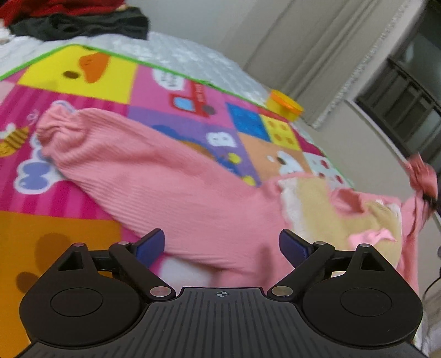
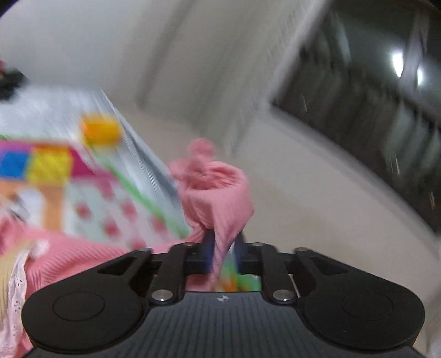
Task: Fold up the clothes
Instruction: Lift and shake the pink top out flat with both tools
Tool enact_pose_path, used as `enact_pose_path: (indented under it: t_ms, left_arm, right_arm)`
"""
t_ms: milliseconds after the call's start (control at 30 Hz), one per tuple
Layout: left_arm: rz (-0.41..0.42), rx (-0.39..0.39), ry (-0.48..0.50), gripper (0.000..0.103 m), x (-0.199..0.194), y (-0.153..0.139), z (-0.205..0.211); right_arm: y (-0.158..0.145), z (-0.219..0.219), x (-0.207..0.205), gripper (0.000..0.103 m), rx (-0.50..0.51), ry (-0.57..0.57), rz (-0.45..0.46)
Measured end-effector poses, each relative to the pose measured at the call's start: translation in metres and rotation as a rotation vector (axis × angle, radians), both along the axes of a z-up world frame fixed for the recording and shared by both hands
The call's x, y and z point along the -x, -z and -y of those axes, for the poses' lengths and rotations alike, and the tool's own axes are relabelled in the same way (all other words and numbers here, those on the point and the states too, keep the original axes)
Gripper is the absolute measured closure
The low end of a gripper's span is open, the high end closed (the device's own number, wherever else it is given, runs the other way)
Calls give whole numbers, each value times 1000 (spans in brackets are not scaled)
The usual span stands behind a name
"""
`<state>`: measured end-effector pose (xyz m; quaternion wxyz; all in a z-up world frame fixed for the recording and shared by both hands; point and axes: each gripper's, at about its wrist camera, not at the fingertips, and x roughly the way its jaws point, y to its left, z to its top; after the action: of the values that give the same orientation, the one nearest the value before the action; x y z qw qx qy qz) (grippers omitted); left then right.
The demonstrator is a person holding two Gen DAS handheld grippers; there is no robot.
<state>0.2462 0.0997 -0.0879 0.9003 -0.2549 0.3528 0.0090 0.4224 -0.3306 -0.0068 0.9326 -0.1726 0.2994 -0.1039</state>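
Note:
A pink ribbed sweater (image 1: 154, 176) lies on a bright cartoon play mat (image 1: 82, 79), one sleeve stretched toward the left, its cuff (image 1: 55, 129) bunched. A cream and white patch (image 1: 317, 203) shows on the garment's front. My left gripper (image 1: 222, 245) hovers open just above the sleeve, blue pads apart, nothing between them. In the right wrist view my right gripper (image 2: 223, 247) is shut on the other pink sleeve (image 2: 217, 192), lifted off the bed with its cuff bunched above the fingers. That lifted cuff (image 1: 423, 176) also shows at the far right of the left wrist view.
An orange and yellow round container (image 1: 285, 106) sits at the far corner of the white quilted mattress (image 1: 193, 60). Dark and red clothes (image 1: 80, 24) are piled at the back left. A curtain (image 1: 317, 55) and dark window (image 1: 408, 91) stand beyond the bed.

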Motion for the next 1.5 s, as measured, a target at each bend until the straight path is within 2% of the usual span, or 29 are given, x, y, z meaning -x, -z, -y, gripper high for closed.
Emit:
enact_pose_path:
  t_ms: [33, 67, 100, 133, 167, 200, 267, 367, 433, 500, 533, 600, 633, 833, 867, 933, 967, 1100, 1200, 1233, 1267, 1300, 1400, 1433, 1500]
  left_arm:
    - [-6, -15, -26, 9, 0, 1, -4]
    - [-11, -35, -57, 9, -1, 2, -8]
    - [-15, -54, -89, 9, -2, 3, -13]
    - [-19, -70, -124, 9, -3, 3, -18]
    - [-23, -83, -159, 9, -3, 4, -23]
    - [-29, -84, -194, 8, -4, 5, -29]
    - [-40, -85, -263, 8, -6, 7, -41]
    - [-51, -55, -294, 8, -8, 10, -50]
    - [-46, 0, -249, 8, -4, 9, -46]
    - [-41, 56, -204, 8, -1, 7, -43]
    - [-39, 83, -182, 8, 0, 6, -42]
    - [-41, 135, -85, 8, 0, 7, -36]
    - [-43, 160, -24, 8, -2, 8, -33]
    - [-56, 331, 224, 2, -15, 24, -21]
    - [-55, 341, 260, 2, -15, 25, -17]
    - [-55, 344, 342, 2, -14, 25, -5]
    - [-53, 346, 390, 2, -13, 25, 1]
    - [-65, 301, 529, 2, -5, 25, 30]
    - [-54, 242, 594, 2, 5, 22, 46]
    - [-54, 234, 581, 2, 7, 21, 46]
    - [-54, 226, 567, 7, 9, 20, 46]
    - [-56, 218, 552, 19, 11, 20, 45]
    - [-86, 191, 474, 42, 14, 21, 41]
    - [-92, 185, 453, 46, 14, 21, 40]
    - [-100, 159, 411, 56, 13, 18, 35]
  right_arm:
    - [11, 12, -6, 72, -33, 67, -45]
    - [19, 20, -6, 72, -79, 116, -71]
    - [21, 28, 1, 71, -142, 139, -73]
    - [21, 29, 10, 64, -191, 130, -58]
    - [18, 25, 20, 53, -219, 95, -41]
    - [13, 15, 29, 49, -237, 34, -32]
    - [2, -13, 41, 47, -282, -116, -51]
    - [-8, -75, 42, 47, -421, -347, -155]
    - [-9, -118, 37, 47, -511, -467, -233]
    - [1, -163, 23, 42, -548, -521, -319]
    - [7, -183, 16, 36, -554, -541, -367]
    - [23, -213, 3, 36, -517, -554, -486]
    - [27, -224, -5, 36, -509, -552, -510]
    - [10, -263, -71, 37, -592, -454, -270]
    - [9, -269, -80, 37, -582, -446, -252]
    - [14, -275, -90, 35, -480, -459, -290]
    - [15, -271, -87, 33, -440, -464, -302]
    - [14, -208, -20, 28, -364, -470, -305]
    - [13, -161, 31, 25, -307, -474, -307]
    - [12, -145, 47, 25, -288, -476, -308]
    - [12, -129, 64, 25, -269, -477, -309]
    - [12, -113, 81, 25, -250, -479, -309]
    - [10, -66, 131, 25, -192, -483, -311]
    - [13, -51, 147, 25, -182, -481, -323]
    - [28, -26, 172, 25, -225, -453, -365]
